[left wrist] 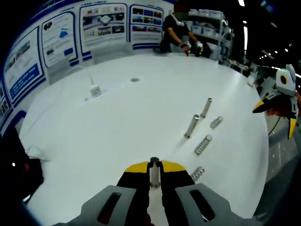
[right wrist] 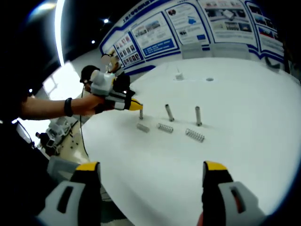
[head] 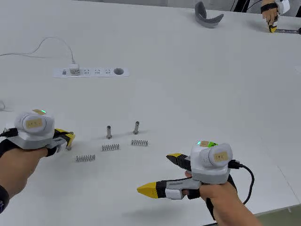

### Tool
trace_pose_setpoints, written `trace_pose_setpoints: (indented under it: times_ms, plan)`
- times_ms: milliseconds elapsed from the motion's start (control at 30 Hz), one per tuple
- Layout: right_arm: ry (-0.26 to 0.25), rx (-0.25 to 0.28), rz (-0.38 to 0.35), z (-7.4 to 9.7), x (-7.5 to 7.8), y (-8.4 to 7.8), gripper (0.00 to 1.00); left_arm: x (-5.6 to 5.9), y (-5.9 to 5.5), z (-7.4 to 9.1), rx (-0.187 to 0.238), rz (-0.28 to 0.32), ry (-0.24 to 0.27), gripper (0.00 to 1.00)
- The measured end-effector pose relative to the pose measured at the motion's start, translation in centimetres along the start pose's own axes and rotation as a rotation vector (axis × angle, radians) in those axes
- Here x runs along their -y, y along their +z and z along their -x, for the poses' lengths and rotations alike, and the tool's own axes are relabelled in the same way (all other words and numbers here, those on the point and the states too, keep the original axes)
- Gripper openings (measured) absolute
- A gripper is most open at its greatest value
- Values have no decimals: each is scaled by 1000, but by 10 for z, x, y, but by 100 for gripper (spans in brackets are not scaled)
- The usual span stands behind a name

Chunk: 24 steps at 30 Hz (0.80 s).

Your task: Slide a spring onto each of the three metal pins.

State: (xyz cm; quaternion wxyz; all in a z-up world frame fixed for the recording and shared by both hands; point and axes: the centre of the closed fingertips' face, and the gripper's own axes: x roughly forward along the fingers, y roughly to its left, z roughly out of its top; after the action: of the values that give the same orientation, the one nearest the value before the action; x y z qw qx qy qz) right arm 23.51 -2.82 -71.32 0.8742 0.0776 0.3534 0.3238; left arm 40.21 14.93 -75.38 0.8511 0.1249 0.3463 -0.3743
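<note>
While the right gripper [head: 160, 173] gapes wide and empty, the left gripper [left wrist: 154, 175] is closed on one pin [left wrist: 154, 165]. Beyond, three springs [head: 110, 147] lie on the surface [head: 188, 70], with two pins [head: 108, 132] upright just behind them. The springs look light, squashy and apt to roll, so pinch one gently across its middle.

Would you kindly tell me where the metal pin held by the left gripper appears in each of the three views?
Head view: pin at lower left, under the left gripper and its yellow tips.
Left gripper view: pin at bottom centre, upright between the jaws.
Right gripper view: pin left of centre, below the yellow tips.
Shared landmark: the white plug on the power strip.
</note>
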Motion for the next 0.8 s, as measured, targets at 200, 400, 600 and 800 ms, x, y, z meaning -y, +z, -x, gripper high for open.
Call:
trace_pose_setpoints:
  times_ms: [200, 400, 600, 800]
  plan:
    - [-1, 2, 0, 0, 0, 1, 91, -2, -4, 8, -1, -2, 3, 7]
    - [3, 2, 1, 0, -1, 1, 91, -5, -8, 12, -2, 11, 7, 8]
    - [4, 0, 2, -1, -3, 0, 91, -4, -11, 15, -3, 13, 9, 8]
    - [3, -1, 2, 0, -3, -1, 91, -2, -13, 17, -6, 8, 5, 8]
